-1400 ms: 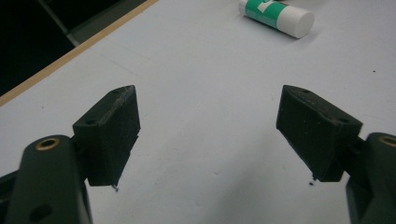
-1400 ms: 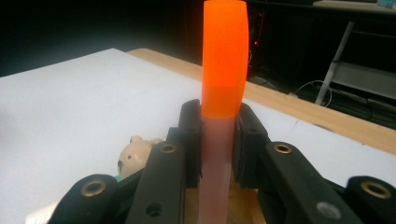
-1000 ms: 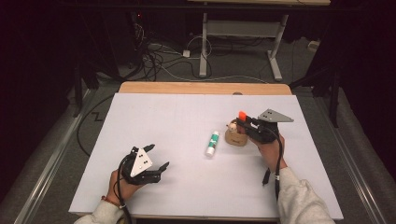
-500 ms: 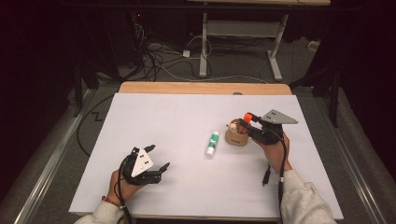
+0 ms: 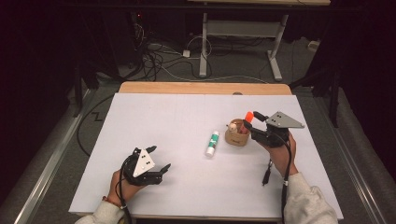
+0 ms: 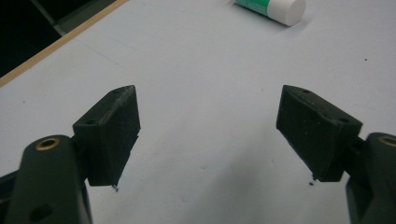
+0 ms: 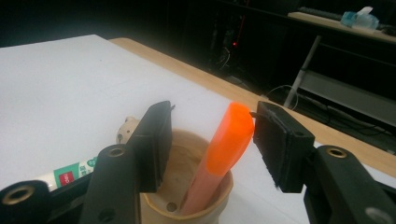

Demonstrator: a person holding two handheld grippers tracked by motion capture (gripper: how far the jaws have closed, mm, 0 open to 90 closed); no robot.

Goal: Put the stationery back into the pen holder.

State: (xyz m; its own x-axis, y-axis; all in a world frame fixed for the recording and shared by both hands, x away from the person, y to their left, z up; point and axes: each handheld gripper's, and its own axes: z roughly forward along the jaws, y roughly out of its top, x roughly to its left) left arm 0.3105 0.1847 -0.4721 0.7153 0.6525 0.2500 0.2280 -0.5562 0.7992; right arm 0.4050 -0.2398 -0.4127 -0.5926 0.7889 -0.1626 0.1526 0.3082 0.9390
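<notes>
High view: right gripper (image 5: 249,125) at wooden cup (image 5: 236,134), orange marker (image 5: 247,119) standing in it.
Cup sits right of centre on the white table (image 5: 177,121); glue stick (image 5: 212,143) lies just left of it. Left gripper (image 5: 161,164) is near the front left, well apart from both, jaws spread, nothing between them.
Left gripper view: jaws wide apart over bare table, empty; glue stick (image 6: 273,8) at the top edge.
Right gripper view: jaws have just been opening, now stand about half open. The marker (image 7: 224,149) leans in the cup (image 7: 187,205) between them, its tip touching or just beside the right pad; left pad clear. Small bear figure (image 7: 125,130) on the cup's far rim; glue stick (image 7: 65,176) behind the left jaw.
</notes>
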